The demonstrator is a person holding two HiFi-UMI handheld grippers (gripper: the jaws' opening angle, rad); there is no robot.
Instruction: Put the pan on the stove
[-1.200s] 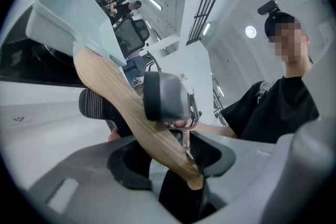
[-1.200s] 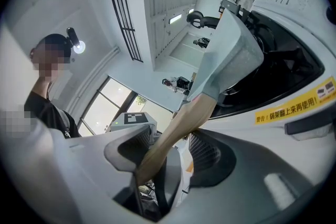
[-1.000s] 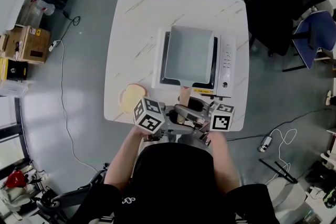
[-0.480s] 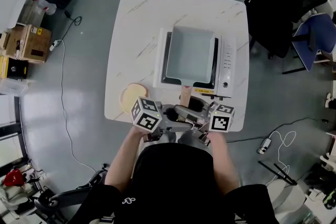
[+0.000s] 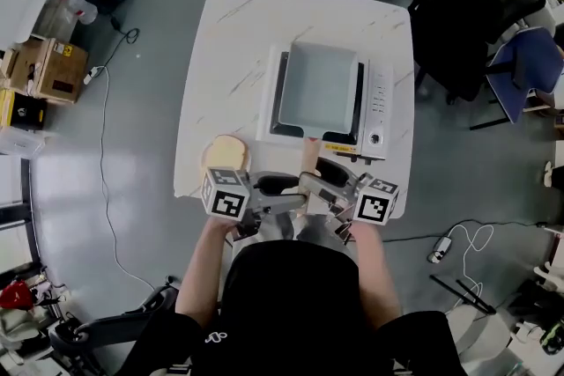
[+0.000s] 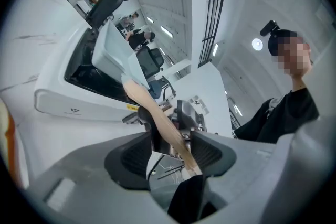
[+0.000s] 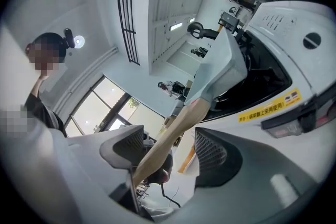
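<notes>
A square grey pan (image 5: 317,88) rests on the white stove (image 5: 379,101) on the marble table (image 5: 229,57). Its wooden handle (image 5: 310,156) points toward me. Both grippers sit at the table's near edge by the handle's end. My left gripper (image 5: 280,184) reaches in from the left, and in its own view the handle (image 6: 157,118) runs between its parted jaws without being pressed. The jaws of my right gripper (image 5: 330,176) are opening. The handle (image 7: 168,139) lies between them, with a gap to the right pad (image 7: 210,155).
A round tan slice on a plate (image 5: 226,154) lies left of the stove near the front edge. Dark office chairs (image 5: 458,22) stand to the right of the table and behind it. Cardboard boxes (image 5: 44,70) and a cable are on the floor to the left.
My left gripper has shifted left along the table's front edge, and the tan slice now shows fully. The right gripper's jaws have spread. Pan and stove have not moved.
</notes>
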